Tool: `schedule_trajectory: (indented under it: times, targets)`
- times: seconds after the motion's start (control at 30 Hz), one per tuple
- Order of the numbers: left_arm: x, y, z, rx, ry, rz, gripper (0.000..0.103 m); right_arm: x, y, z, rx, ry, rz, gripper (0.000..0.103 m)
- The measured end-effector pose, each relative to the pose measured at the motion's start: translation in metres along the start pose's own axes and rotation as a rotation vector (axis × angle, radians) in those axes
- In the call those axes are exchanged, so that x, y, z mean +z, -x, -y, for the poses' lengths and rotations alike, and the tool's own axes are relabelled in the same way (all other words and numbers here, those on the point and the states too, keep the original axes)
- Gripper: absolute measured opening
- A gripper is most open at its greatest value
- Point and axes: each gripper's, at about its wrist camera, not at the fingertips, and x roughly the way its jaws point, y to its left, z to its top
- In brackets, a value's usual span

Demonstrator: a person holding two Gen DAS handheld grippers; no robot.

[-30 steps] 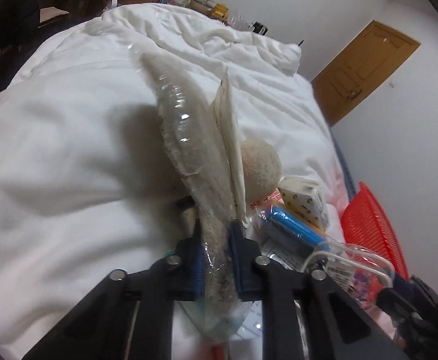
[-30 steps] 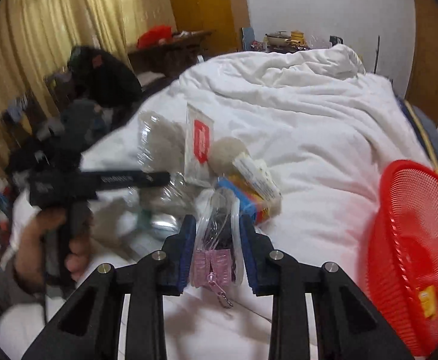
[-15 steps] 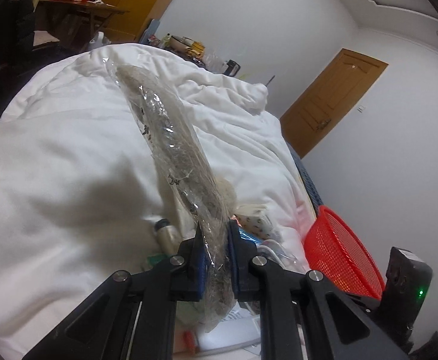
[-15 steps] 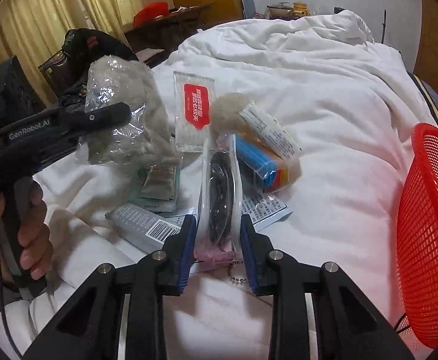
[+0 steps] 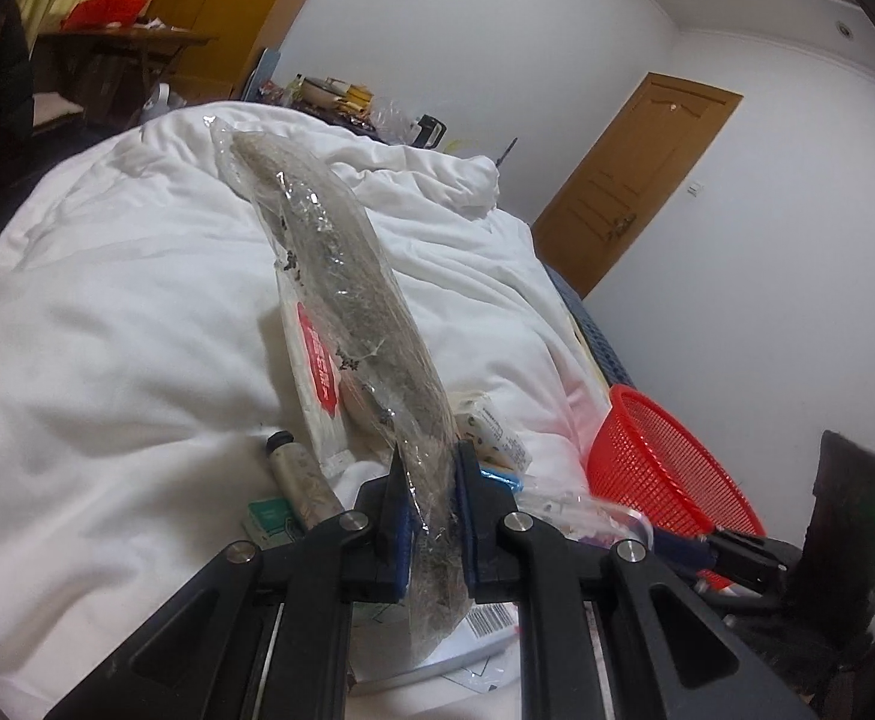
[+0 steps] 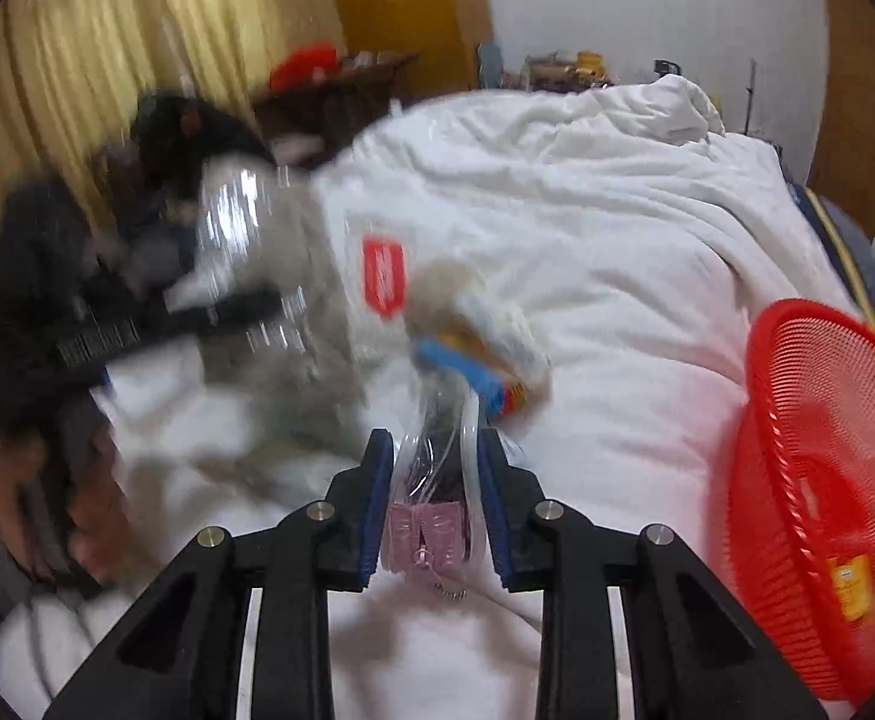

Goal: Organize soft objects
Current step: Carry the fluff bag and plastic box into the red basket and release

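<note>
Two grips: both grippers are clenched on bagged goods.
Left gripper (image 5: 428, 516): the grey-filled plastic bag (image 5: 341, 276), frame centre, is pinched at its lower end, lifted off the pile.
Right gripper (image 6: 434, 501): a clear pouch (image 6: 437, 474) is clamped, bottom centre.
Red basket (image 6: 821, 480): at right edge, likely the destination.
White duvet (image 5: 107, 312): the remaining items are supported.

No lettering can be read. The white sachet (image 5: 316, 381) carries a red label with white characters, too small and slanted to make out. A barcode (image 5: 490, 622) shows on a white packet beneath the left tongs, its digits unreadable. The right wrist view is blurred.
</note>
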Motion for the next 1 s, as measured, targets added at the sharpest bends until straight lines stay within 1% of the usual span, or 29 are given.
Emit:
schedule_trajectory:
  times: [0.03,0.1,0.17,0.23,0.3,0.37,0.43,0.5,0.57,0.7,0.87,0.93,1.0]
  targets:
    - [0.000,0.000,0.001,0.001,-0.009,0.001,0.011,-0.004,-0.003,-0.003,0.001,0.024,-0.023,0.028]
    - [0.000,-0.001,0.003,0.003,-0.014,0.001,0.011,-0.011,-0.008,-0.004,-0.008,0.030,-0.034,0.029]
    - [-0.001,-0.002,0.003,0.006,-0.015,-0.002,0.011,-0.013,-0.019,-0.001,-0.004,0.015,-0.059,0.032]
    - [-0.002,-0.004,0.003,0.009,-0.019,-0.007,0.011,-0.015,-0.030,0.005,-0.020,-0.025,-0.080,0.033]
    - [-0.004,-0.003,0.005,0.011,-0.021,-0.006,0.011,-0.017,-0.035,0.010,0.012,-0.050,-0.097,0.033]
    - [-0.005,-0.005,0.006,0.011,-0.020,-0.012,0.011,-0.019,-0.036,0.014,0.027,-0.065,-0.099,0.029]
    - [-0.006,-0.006,0.006,0.011,-0.017,-0.019,0.011,-0.019,-0.036,0.017,0.043,-0.082,-0.099,0.028]
    - [-0.006,-0.007,0.007,0.009,-0.016,-0.022,0.011,-0.017,-0.028,0.019,0.042,-0.095,-0.072,0.027]
    - [-0.005,-0.007,0.008,0.007,-0.019,-0.019,0.011,-0.013,-0.015,0.022,0.038,-0.106,-0.026,0.027]
    - [-0.007,-0.005,0.014,-0.004,-0.032,-0.024,0.011,-0.004,0.023,0.029,0.016,-0.117,0.078,0.027]
    - [-0.008,-0.005,0.026,-0.041,-0.057,-0.045,0.011,-0.002,0.055,0.033,-0.031,-0.093,0.134,0.027]
    - [-0.006,-0.006,0.033,-0.042,-0.084,-0.051,0.011,-0.004,0.070,0.041,-0.053,-0.107,0.160,0.027]
    - [-0.004,-0.006,0.041,-0.063,-0.102,-0.057,0.011,-0.006,0.084,0.049,-0.072,-0.126,0.191,0.027]
